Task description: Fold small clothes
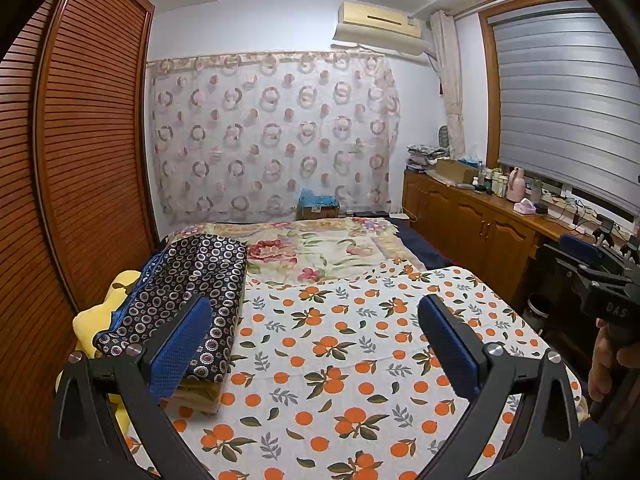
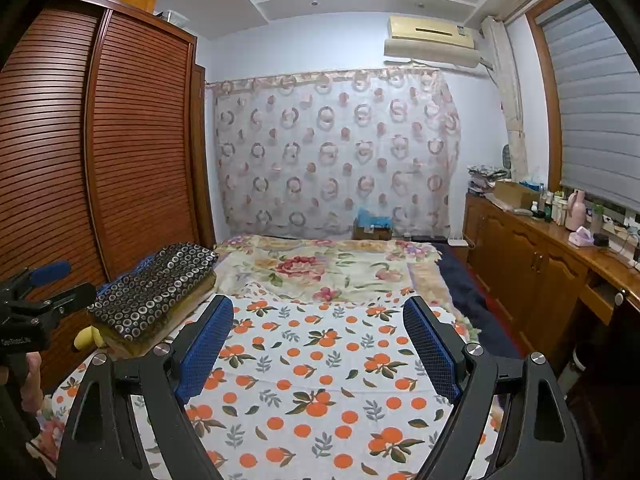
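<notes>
A folded dark cloth with white ring pattern (image 1: 188, 292) lies on top of a stack at the bed's left side; it also shows in the right wrist view (image 2: 156, 292). A white cloth printed with oranges (image 1: 360, 360) is spread flat over the near part of the bed, also in the right wrist view (image 2: 320, 380). My left gripper (image 1: 316, 344) is open and empty, held above the orange-print cloth. My right gripper (image 2: 318, 344) is open and empty above the same cloth. Each gripper shows at the other view's edge, the right one (image 1: 608, 280) and the left one (image 2: 32, 300).
A floral blanket (image 1: 320, 248) covers the far bed. A yellow soft item (image 1: 96, 320) lies beside the stack. A slatted wooden wardrobe (image 1: 80, 140) stands left. A wooden cabinet with bottles (image 1: 480, 216) runs along the right, under a window blind (image 1: 560, 100).
</notes>
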The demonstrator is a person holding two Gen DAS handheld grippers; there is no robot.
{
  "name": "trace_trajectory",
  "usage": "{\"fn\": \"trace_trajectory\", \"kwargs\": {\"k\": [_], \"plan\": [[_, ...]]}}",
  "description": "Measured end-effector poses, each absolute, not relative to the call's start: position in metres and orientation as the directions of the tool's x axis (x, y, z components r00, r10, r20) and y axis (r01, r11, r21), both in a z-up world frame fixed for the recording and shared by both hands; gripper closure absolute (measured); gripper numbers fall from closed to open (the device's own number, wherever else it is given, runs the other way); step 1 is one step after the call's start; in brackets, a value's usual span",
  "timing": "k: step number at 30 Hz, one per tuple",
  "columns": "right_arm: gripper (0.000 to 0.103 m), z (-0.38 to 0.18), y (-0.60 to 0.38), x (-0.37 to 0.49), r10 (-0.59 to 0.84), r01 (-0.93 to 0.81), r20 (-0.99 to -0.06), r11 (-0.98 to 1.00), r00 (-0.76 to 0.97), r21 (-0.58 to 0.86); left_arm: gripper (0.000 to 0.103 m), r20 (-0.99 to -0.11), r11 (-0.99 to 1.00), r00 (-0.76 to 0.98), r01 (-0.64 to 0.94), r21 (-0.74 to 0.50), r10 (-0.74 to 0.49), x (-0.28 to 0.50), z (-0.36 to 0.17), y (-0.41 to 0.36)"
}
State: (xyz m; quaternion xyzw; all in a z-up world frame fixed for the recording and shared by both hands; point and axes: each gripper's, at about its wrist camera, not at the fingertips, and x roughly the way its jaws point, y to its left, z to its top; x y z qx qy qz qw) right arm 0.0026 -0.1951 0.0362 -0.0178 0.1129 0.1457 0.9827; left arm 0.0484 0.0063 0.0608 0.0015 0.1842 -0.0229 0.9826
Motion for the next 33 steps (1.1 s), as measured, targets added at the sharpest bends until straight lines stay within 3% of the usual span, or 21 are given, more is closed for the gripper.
{"fn": "trace_trajectory", "kwargs": {"k": [33], "plan": [[0.015,0.0362,-0.2031,0.0054,0.288,-0.296,-0.216,0.955,0.933,-0.006,0.000,-0.358,0.999,0.933,0.043,-0.011,-0.044,0.0453,0.0642,0.0020]]}}
